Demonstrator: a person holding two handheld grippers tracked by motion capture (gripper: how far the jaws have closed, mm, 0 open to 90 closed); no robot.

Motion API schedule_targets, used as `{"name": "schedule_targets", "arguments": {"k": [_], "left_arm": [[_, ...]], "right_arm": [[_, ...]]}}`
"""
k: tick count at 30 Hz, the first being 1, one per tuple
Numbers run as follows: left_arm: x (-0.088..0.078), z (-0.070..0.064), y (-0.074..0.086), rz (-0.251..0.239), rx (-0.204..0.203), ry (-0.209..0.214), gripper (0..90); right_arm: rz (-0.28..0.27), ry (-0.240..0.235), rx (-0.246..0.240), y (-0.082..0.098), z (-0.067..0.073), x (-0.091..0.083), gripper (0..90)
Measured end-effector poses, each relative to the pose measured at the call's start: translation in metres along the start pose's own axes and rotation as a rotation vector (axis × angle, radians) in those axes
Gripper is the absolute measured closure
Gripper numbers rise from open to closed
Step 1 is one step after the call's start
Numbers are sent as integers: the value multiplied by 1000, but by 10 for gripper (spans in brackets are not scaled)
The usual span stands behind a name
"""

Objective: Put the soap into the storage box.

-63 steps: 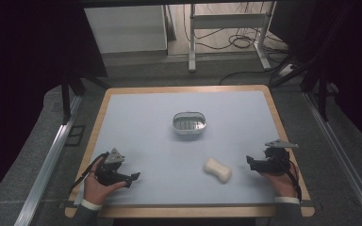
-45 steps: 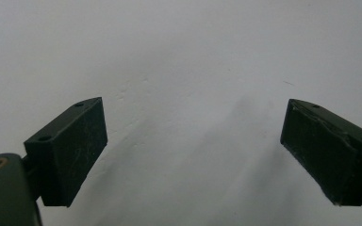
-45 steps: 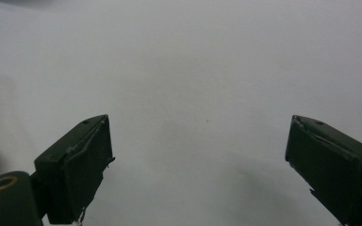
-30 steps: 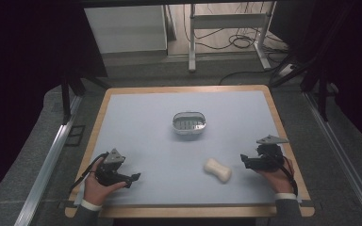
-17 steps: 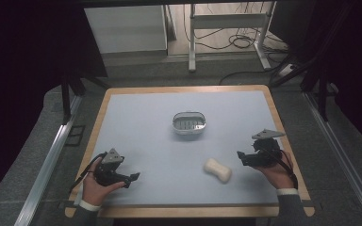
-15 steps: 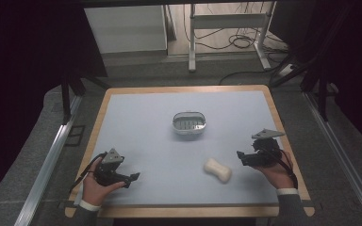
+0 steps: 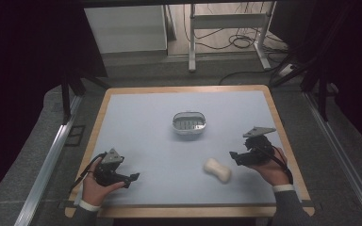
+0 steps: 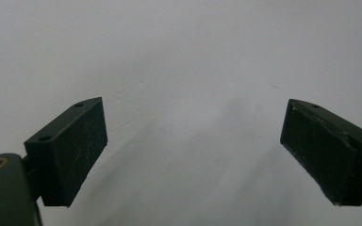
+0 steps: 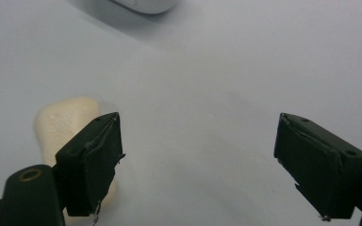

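My right gripper (image 7: 236,157) has moved: it started near the table's right edge, well apart from the soap (image 7: 217,170), and has slid left across the table (image 7: 141,117) toward it. It's now near the soap's right end, jaws spread wide. In the right gripper view the soap (image 9: 61,123) sits partly behind my left-hand jaw, not between the jaws. My right hand (image 7: 271,165) came inward with it, and the grey plate on top has shifted left too.

Soap (image 7: 218,170) in front of dish (image 7: 189,123)
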State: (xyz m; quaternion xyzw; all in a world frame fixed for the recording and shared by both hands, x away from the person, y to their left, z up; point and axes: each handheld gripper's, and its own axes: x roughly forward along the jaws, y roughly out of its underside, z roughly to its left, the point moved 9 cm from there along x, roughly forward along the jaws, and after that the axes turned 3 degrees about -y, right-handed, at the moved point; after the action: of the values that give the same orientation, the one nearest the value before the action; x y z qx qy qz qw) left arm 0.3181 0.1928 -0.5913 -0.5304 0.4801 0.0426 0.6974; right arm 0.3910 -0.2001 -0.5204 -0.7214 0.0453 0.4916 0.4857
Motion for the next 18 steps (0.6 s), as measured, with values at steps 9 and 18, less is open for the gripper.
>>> {"name": "schedule_targets", "arguments": {"k": [9, 18], "left_arm": [[1, -1, 0, 4, 2, 5, 83], [2, -2, 1, 8, 4, 9, 83]], "right_arm": [[78, -49, -43, -1, 16, 10, 183], [133, -77, -57, 2, 33, 14, 197]]}}
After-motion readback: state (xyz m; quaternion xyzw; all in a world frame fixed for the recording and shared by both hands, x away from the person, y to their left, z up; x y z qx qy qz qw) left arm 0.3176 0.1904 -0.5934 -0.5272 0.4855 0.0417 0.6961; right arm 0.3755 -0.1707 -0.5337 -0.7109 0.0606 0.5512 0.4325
